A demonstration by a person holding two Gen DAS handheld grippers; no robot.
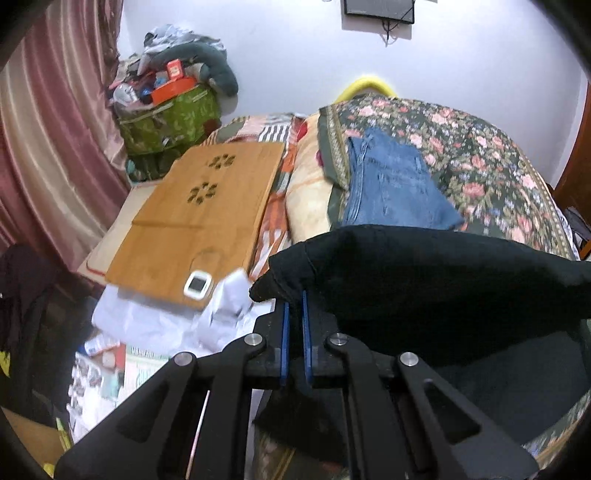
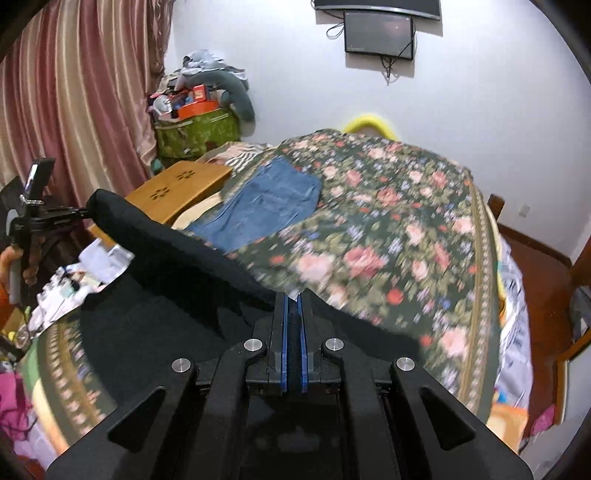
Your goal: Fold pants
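Soft, limp black pants (image 1: 424,280) sagging over the floral bed (image 1: 480,155), pinched at one edge in the closed left claw (image 1: 293,299) and closed right claw (image 2: 293,299), best gripped at corners.

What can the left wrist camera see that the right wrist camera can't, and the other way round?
Only the left wrist view shows the small white device on the corner of the wooden board.

Only the right wrist view shows a hand holding the other gripper at the left edge, and the wooden floor beside the bed.

Both show the black pants pinched in closed fingers, folded jeans on the floral bedspread, the pink curtain and a wall screen.
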